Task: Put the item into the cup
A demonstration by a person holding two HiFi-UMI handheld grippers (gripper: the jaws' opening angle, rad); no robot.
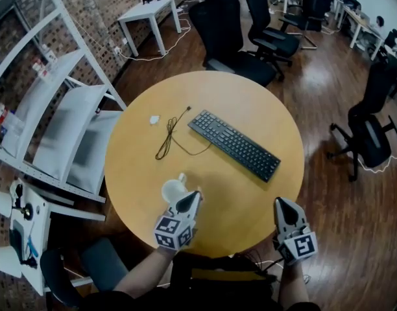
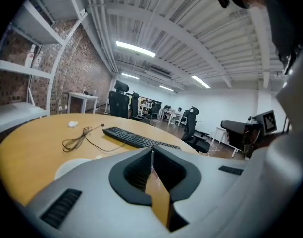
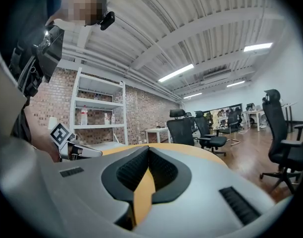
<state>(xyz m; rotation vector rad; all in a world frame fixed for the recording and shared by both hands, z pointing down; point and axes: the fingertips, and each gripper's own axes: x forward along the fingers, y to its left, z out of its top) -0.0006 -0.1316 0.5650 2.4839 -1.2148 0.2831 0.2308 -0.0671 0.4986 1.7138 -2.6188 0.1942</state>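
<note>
A white cup [image 1: 173, 189] stands near the front edge of the round wooden table [image 1: 270, 118]. My left gripper [image 1: 197, 193] hovers just right of it, jaws shut with nothing visible between them. In the left gripper view the closed tips [image 2: 152, 150] meet and the cup's rim [image 2: 72, 166] shows low on the left, partly hidden by the gripper body. A small white crumpled item [image 1: 154, 119] lies further back on the left of the table, also visible from the left gripper [image 2: 73, 124]. My right gripper [image 1: 278, 201] is at the table's front right, shut and empty [image 3: 148, 148].
A black keyboard [image 1: 234, 144] lies slantwise mid-table, with a loose black cable [image 1: 169, 135] to its left. White shelving [image 1: 62, 102] stands left of the table. Black office chairs [image 1: 231, 31] stand behind it and one [image 1: 370, 128] to the right.
</note>
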